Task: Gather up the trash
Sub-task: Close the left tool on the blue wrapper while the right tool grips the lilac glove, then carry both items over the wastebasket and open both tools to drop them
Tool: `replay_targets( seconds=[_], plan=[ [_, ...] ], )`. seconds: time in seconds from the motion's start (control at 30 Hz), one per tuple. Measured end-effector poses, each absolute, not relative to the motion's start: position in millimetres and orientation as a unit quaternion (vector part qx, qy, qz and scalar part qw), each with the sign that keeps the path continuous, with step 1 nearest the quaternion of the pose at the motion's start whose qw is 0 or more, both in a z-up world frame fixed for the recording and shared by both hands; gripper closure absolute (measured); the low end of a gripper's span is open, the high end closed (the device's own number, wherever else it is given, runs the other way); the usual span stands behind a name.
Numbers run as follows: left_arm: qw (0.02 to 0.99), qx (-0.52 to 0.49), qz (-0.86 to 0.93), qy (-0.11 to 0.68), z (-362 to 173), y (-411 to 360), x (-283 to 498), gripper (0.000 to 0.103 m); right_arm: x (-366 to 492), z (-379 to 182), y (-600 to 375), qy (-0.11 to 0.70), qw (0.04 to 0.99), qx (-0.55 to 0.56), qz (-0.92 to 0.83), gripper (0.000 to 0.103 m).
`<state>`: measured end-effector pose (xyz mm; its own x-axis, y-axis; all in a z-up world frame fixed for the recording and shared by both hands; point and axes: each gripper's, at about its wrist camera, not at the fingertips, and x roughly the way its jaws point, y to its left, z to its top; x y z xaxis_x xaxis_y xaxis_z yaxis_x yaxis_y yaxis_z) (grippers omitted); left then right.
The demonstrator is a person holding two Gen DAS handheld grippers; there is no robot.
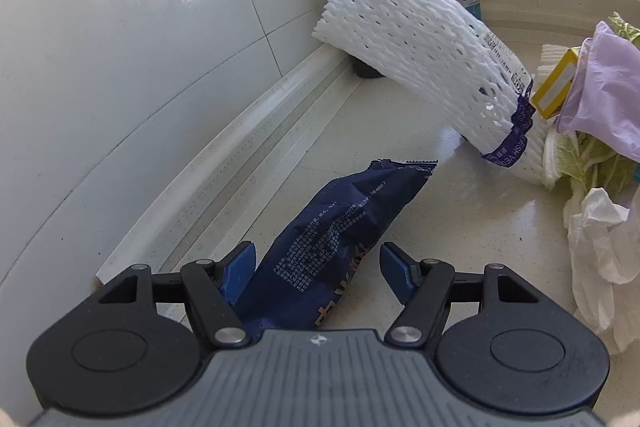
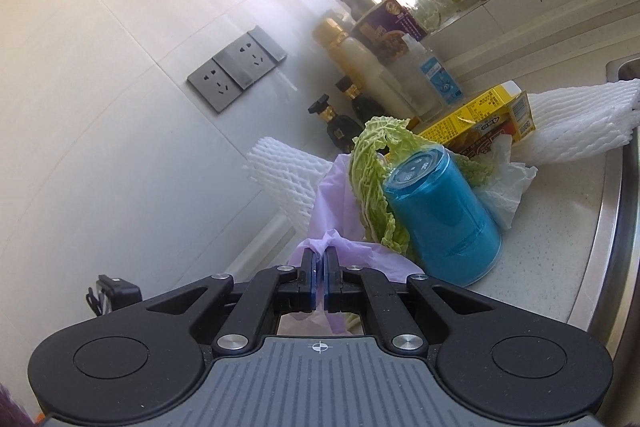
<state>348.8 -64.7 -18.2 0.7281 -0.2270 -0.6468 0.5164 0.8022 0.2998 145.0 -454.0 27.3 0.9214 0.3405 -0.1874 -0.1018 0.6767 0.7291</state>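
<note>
A dark blue snack wrapper lies on the pale counter beside the wall. My left gripper is open around its near end, and the pads do not press on it. Behind it a white foam net sleeve with a purple band leans against the wall. My right gripper is shut on a fold of a lilac plastic bag. Around that bag lie a cabbage leaf, an upturned blue cup, a yellow carton and a crumpled white tissue.
Sauce bottles and a purple box stand along the tiled wall under a grey socket plate. More foam netting lies by the steel sink rim on the right. Garlic and jars fill the window sill.
</note>
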Motion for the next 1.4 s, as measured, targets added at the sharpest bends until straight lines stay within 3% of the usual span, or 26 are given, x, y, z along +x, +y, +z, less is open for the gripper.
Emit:
replay_targets(
  seconds=[0.1, 0.13, 0.17, 0.3, 0.37, 0.77, 1.4],
  plan=[
    [0.902, 0.224, -0.191, 0.315, -21, -68, 351, 0.045, 142, 29, -454, 0.149, 0.903, 0.383, 0.123, 0.101],
    [0.905, 0.22, -0.183, 0.315, -22, -69, 350, 0.064, 141, 29, -453, 0.146, 0.904, 0.383, 0.124, 0.101],
    [0.907, 0.212, -0.179, 0.317, -22, -69, 349, 0.069, 140, 31, -453, 0.141, 0.905, 0.382, 0.126, 0.101],
    [0.92, 0.198, -0.157, 0.299, -25, -70, 333, 0.077, 134, 35, -452, 0.119, 0.909, 0.376, 0.136, 0.101],
    [0.925, 0.192, -0.153, 0.29, -23, -70, 324, 0.085, 131, 37, -453, 0.11, 0.909, 0.377, 0.139, 0.101],
    [0.957, 0.057, -0.147, 0.244, 27, -39, 258, 0.086, 101, 82, -453, 0.036, 0.92, 0.354, 0.166, 0.101],
    [0.953, -0.069, -0.12, 0.269, 41, 39, 176, 0.086, 89, 158, -427, 0.029, 0.908, 0.329, 0.258, 0.101]
  ],
)
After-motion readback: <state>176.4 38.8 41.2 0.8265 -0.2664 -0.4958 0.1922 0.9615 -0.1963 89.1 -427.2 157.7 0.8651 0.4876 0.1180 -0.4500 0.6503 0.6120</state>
